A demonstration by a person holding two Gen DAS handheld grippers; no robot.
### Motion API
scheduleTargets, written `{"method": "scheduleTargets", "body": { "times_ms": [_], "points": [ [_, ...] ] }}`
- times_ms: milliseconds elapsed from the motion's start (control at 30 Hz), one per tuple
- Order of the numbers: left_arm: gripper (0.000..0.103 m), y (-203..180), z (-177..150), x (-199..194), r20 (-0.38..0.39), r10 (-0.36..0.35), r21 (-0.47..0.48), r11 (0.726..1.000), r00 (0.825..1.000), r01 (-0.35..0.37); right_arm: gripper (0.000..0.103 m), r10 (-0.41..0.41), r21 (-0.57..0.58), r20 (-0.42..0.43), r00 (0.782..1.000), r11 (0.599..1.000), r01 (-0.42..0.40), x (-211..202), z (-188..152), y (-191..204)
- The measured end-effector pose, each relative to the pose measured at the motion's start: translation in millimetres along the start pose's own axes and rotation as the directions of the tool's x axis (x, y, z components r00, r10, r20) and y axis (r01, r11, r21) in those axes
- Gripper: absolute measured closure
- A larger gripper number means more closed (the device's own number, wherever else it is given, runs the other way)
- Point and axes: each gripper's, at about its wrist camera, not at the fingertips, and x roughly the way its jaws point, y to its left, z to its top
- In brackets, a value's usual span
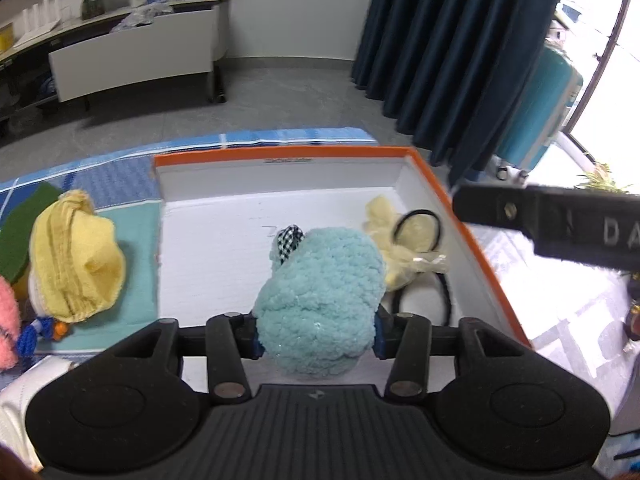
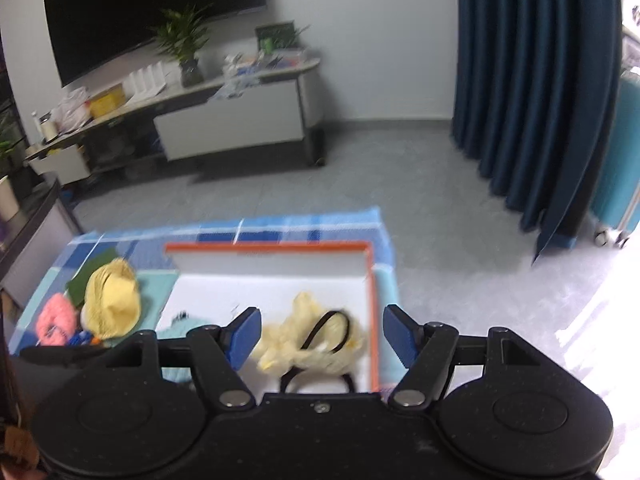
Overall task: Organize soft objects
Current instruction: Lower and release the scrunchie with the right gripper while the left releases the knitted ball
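Observation:
My left gripper is shut on a fluffy light-blue plush with a checked bow, held over the floor of a white box with an orange rim. A pale yellow fluffy headband with a black band lies in the box's right corner. In the right wrist view my right gripper stands open just above that headband, with nothing gripped. One of its black fingers reaches into the left wrist view from the right. The box rim and a bit of the blue plush also show there.
Left of the box, on a blue plaid cloth, lie a yellow knitted hat, a pink fluffy item and a green piece. Beyond the cloth are grey floor, a low cabinet, dark blue curtains and a teal suitcase.

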Motion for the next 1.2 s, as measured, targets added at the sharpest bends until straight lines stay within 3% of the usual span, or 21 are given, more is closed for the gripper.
{"method": "scheduleTargets", "body": {
  "times_ms": [33,100,133,267,600,1200],
  "points": [
    [0.051,-1.9,0.5,-0.8,0.006,-0.002,0.007,1.000,1.000,0.002,0.023,0.000,0.009,0.012,1.000,1.000,0.000,-2.7,0.7,-0.6],
    [0.013,-4.2,0.7,-0.9,0.019,-0.001,0.014,1.000,1.000,0.000,0.023,0.000,0.021,0.027,1.000,1.000,0.000,-8.4,0.7,-0.9],
    [0.008,-4.8,0.4,-2.6,0.031,0.001,0.011,1.000,1.000,-0.001,0.023,-0.002,0.017,0.034,0.999,1.000,0.001,-11.5,-0.1,0.5],
    [0.008,-4.6,1.2,-11.7,0.044,-0.009,0.015,1.000,0.999,0.008,0.023,-0.022,-0.002,0.056,0.998,1.000,0.022,-22.7,-2.2,4.1],
    [0.008,16.6,-6.8,-46.0,0.050,0.099,-0.028,0.995,0.994,-0.097,0.023,-0.054,0.027,0.059,0.997,0.998,0.052,-45.8,-18.8,15.0],
    [0.007,56.8,-36.3,-100.6,0.084,0.189,-0.100,0.979,0.978,-0.180,0.023,0.013,-0.009,0.018,1.000,1.000,-0.013,-61.0,-50.1,75.0]
  ]
}}
